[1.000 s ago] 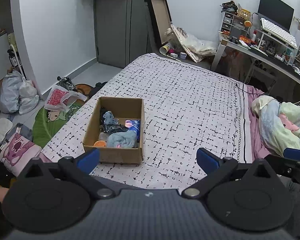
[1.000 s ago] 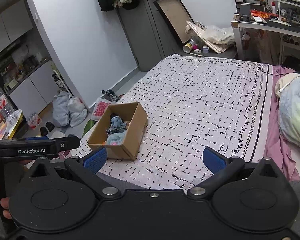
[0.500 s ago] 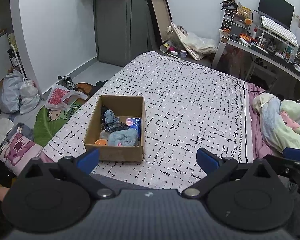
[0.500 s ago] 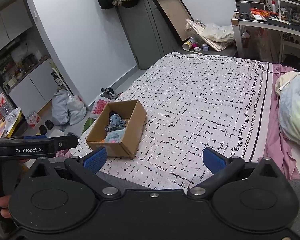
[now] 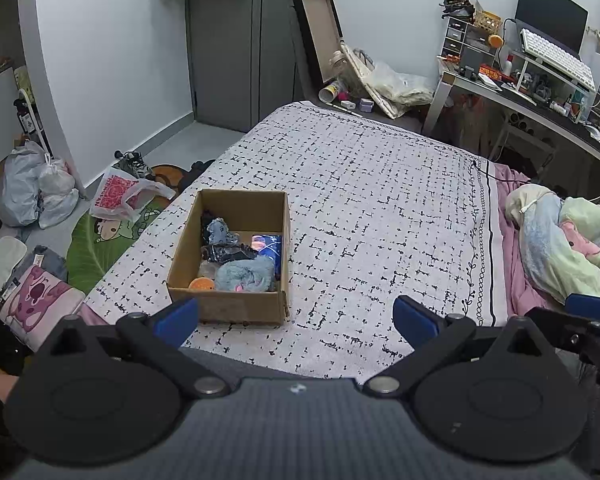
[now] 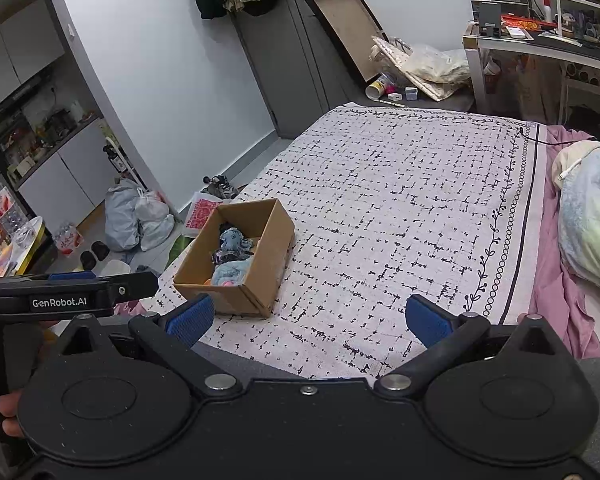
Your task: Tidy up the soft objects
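Soft toys, a fuzzy pale-blue plush (image 5: 244,276) nearest, lie in the brown cardboard box (image 5: 236,308) just ahead-left of my left gripper (image 5: 296,318), its long axis running away from me. My right gripper (image 6: 308,318) sits farther off. Both gape wide, holding nothing. Beyond stretches the black-and-white checked bedspread (image 5: 380,200).

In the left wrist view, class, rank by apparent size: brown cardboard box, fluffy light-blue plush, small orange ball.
1. brown cardboard box
2. fluffy light-blue plush
3. small orange ball, partly hidden
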### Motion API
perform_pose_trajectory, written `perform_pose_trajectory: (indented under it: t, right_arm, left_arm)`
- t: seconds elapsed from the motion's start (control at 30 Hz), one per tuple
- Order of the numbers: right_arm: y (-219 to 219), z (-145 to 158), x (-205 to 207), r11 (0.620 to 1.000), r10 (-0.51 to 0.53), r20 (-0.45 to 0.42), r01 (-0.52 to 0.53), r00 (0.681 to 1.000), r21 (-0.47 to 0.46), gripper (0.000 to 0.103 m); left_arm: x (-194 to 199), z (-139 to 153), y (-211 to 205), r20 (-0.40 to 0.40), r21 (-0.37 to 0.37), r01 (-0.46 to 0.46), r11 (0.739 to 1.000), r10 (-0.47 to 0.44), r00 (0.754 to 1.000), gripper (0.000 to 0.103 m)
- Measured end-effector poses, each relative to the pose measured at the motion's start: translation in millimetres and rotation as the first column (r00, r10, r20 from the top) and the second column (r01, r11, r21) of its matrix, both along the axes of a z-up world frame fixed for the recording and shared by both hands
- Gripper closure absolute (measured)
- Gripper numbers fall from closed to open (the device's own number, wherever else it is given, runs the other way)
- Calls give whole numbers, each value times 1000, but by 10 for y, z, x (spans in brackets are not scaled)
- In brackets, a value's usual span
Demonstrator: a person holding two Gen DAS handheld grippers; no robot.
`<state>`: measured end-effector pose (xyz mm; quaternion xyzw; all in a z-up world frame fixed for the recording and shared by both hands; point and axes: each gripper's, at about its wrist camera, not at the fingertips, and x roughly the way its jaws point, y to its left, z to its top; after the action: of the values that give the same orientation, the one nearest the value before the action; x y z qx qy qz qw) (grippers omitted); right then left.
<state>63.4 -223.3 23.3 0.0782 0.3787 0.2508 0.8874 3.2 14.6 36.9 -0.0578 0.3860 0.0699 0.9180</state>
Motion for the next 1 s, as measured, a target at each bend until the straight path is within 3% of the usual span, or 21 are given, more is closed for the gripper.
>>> perform_pose_trajectory:
  t: [1.0]
  right_arm:
    - [-37, -158, 69, 999, -30, -27, 31, 999, 28, 0]
  left_arm:
    - [24, -147, -13, -20, -10, -8, 1000, 8, 1000, 1]
